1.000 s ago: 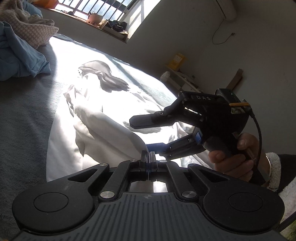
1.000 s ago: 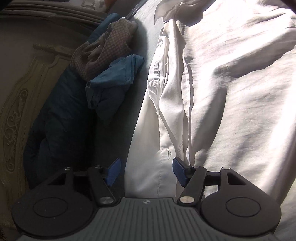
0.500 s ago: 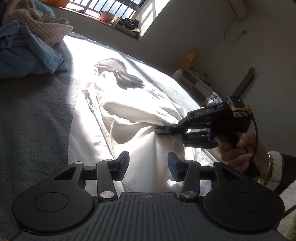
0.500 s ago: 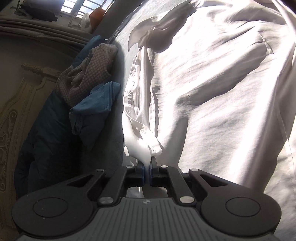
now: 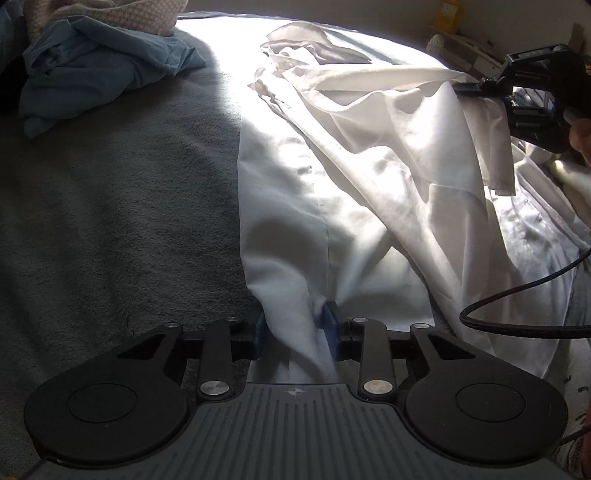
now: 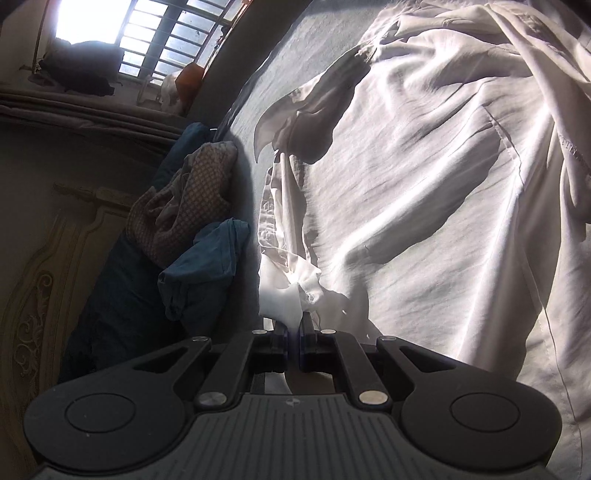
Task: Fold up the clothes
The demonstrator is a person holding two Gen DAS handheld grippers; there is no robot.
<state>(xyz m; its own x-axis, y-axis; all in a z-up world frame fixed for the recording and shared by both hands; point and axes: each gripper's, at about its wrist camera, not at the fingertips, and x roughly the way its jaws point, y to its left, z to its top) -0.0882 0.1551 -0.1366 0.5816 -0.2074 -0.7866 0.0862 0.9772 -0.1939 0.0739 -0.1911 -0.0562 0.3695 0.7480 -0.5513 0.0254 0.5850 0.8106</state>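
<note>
A white shirt (image 5: 369,166) lies spread on a grey blanket (image 5: 110,203), partly in bright sun. My left gripper (image 5: 295,325) points down at the shirt's near hem. Its jaws are closing, and a bunch of white cloth is gathered between the blue pads (image 5: 330,321). My right gripper (image 6: 294,326) is shut on a fold of the shirt's (image 6: 424,184) edge. In the left wrist view the right gripper (image 5: 467,86) sits at the upper right, holding that edge up off the bed so the cloth drapes down from it.
A crumpled blue garment (image 5: 92,66) and a checked cloth (image 5: 129,14) lie piled on the blanket left of the shirt. A black cable (image 5: 517,325) crosses the shirt at the right. A carved headboard (image 6: 44,277) and a barred window (image 6: 147,44) stand beyond the pile.
My left gripper opened, tipped down onto the shirt's near hem and has drawn its jaws in around it. My right gripper closed on the shirt's edge and has lifted it.
</note>
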